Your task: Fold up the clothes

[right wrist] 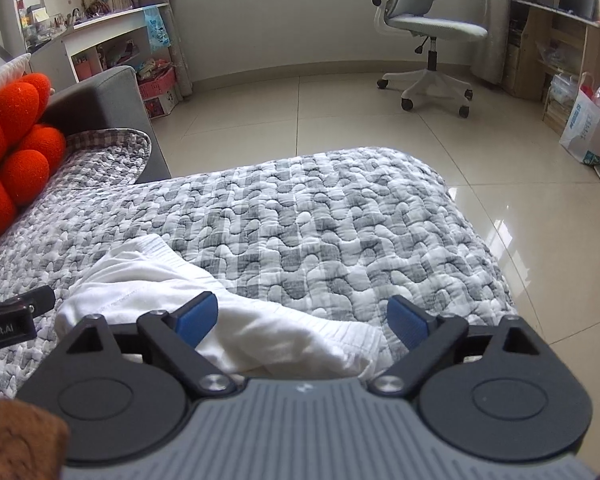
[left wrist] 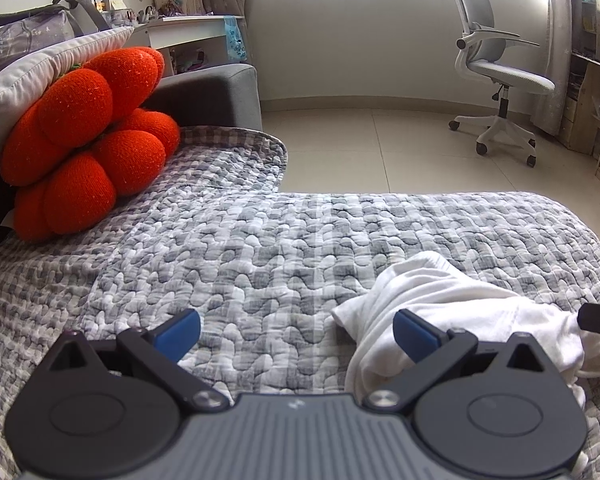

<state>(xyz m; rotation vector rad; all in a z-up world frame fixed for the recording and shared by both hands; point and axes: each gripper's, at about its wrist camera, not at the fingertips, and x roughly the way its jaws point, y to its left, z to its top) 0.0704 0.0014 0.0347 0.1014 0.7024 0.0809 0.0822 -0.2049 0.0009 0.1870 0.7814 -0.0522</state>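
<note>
White garment (right wrist: 220,316) crumpled in a loose heap on gray checked quilt (right wrist: 320,216), toward near edge of the bed, unfolded. In left wrist view same garment (left wrist: 440,300) at lower right of frame, quilt (left wrist: 240,248) spread bare to its left.

Left gripper (left wrist: 296,330) wide open, blue pads well apart, nothing between them but quilt; right-hand pad (left wrist: 414,330) over garment's left edge, contact not clear. Tip of right gripper poking in at far right edge of that view.

Right gripper (right wrist: 302,318) wide open too, nothing clamped; left pad (right wrist: 198,316) over the garment, right pad (right wrist: 406,320) over bare quilt just past the ribbed hem. Garment partly between the pads, not pinched. Black part of left gripper visible at left edge of right wrist view, just beside the heap.

Orange lobed cushion (left wrist: 88,140) against the gray sofa arm (left wrist: 216,92), well apart from garment. Gray office chair (right wrist: 428,32) on tiled floor (right wrist: 340,112) beyond the bed. White shelving (right wrist: 80,28) with clutter far left, wooden shelves (right wrist: 552,40) far right, paper bag (right wrist: 588,128) on floor below them.
</note>
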